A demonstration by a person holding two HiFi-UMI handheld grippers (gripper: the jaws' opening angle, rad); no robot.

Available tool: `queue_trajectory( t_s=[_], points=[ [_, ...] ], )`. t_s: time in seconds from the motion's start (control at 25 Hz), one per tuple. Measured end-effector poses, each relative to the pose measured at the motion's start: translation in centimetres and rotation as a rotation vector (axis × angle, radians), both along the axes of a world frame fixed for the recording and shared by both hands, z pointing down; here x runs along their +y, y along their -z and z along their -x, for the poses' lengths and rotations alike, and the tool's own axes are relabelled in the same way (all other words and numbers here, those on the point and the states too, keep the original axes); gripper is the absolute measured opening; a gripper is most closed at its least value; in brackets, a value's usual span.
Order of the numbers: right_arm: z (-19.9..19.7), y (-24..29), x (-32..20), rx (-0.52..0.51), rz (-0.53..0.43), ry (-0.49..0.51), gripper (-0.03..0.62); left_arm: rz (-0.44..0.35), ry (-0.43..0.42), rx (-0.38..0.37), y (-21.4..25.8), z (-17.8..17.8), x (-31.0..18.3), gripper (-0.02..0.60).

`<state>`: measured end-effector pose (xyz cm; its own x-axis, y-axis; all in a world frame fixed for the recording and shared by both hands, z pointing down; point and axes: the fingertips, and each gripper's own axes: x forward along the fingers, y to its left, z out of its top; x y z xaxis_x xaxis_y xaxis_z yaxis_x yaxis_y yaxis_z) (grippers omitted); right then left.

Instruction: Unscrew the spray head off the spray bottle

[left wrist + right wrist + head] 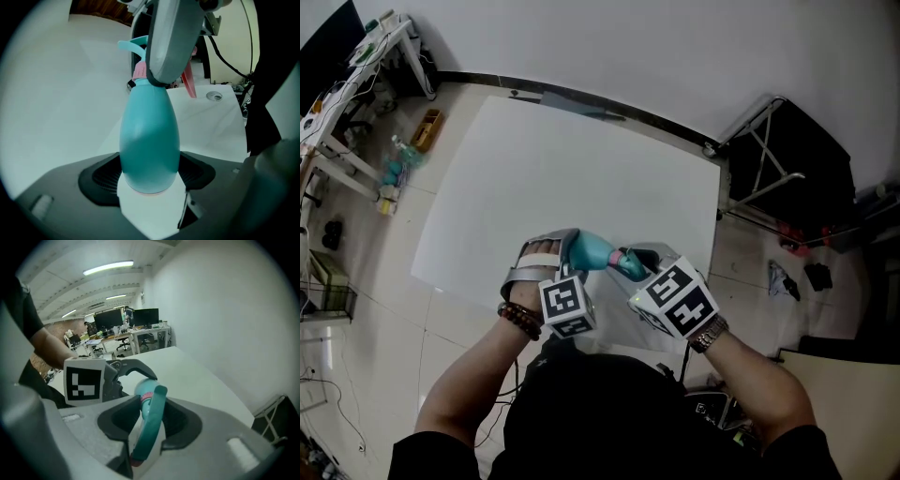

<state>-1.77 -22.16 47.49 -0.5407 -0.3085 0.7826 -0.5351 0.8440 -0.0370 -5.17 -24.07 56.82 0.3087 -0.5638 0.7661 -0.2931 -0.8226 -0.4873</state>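
Left tongs [150, 174] pinch the teal bottle [150, 133] by its fat body; right tongs [148, 426] pinch the head [153, 416] at the bottle's top; white surface [581, 169] lies below the bottle

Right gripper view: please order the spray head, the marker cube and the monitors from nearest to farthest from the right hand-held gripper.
1. spray head: between the jaws of the right hand-held gripper.
2. marker cube: just behind it, to the left.
3. monitors: far back across the room, upper left.
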Motion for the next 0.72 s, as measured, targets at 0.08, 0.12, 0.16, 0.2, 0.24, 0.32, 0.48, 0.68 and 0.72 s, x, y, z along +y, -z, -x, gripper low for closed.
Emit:
queue_trajectory(
  t_s=[0.08, 0.12, 0.16, 0.2, 0.24, 0.32, 0.48, 0.68, 0.72],
  points=[
    [0.2, 0.1, 0.5, 0.029, -0.03, 0.06, 0.124, 0.034, -0.02, 0.002, -0.1, -0.2, 0.4, 0.402],
    [0.2, 0.1, 0.7, 0.043, -0.045, 0.091, 0.124, 0.051, -0.031, 0.003, -0.2, -0.3, 0.7, 0.402],
    [0.2, 0.1, 1.0, 0.06, -0.061, 0.122, 0.124, 0.07, -0.043, 0.005, -0.3, -0.4, 0.9, 0.402],
    [0.2, 0.0, 1.2, 0.078, -0.079, 0.154, 0.124, 0.09, -0.056, 0.007, -0.4, -0.5, 1.2, 0.402],
    [0.2, -0.1, 1.4, 0.099, -0.1, 0.188, 0.124, 0.111, -0.07, 0.009, -0.5, -0.6, 1.5, 0.402],
    [0.1, -0.3, 1.9, 0.135, -0.141, 0.256, 0.124, 0.15, -0.097, 0.011, -0.8, -0.8, 2.1, 0.402],
    [0.1, -0.8, 3.0, 0.197, -0.224, 0.394, 0.124, 0.224, -0.152, 0.012, -1.2, -1.0, 3.3, 0.402],
    [-0.1, -1.3, 4.4, 0.275, -0.331, 0.574, 0.123, 0.306, -0.225, -0.001, -1.6, -1.2, 4.9, 0.402],
    [-0.2, -1.4, 4.7, 0.293, -0.356, 0.609, 0.123, 0.32, -0.238, -0.003, -1.6, -1.2, 5.2, 0.402]
  ],
)
